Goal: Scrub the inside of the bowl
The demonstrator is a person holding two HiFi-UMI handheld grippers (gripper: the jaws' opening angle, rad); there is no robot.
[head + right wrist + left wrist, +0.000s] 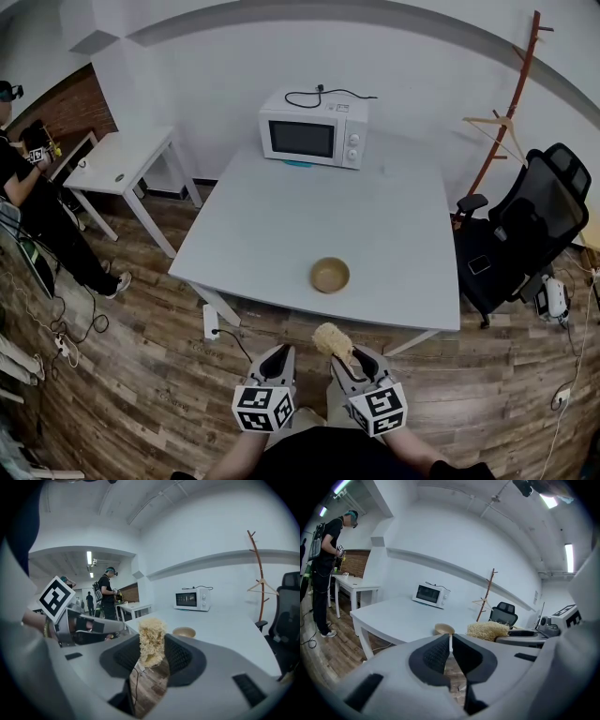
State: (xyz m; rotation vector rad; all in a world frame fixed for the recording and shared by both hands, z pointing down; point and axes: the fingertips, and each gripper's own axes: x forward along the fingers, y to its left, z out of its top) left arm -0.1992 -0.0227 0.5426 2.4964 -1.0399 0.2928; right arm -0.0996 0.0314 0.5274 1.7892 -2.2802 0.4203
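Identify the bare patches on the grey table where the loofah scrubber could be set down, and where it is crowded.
Most of the table is bare: the wide middle between the microwave and the wooden bowl, plus both sides of the bowl out to the table's edges. Only the back strip around the microwave is taken.

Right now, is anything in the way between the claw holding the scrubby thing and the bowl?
Nothing visible. Only air and bare table lie between the right claw, shut on the scrubber, and the bowl.
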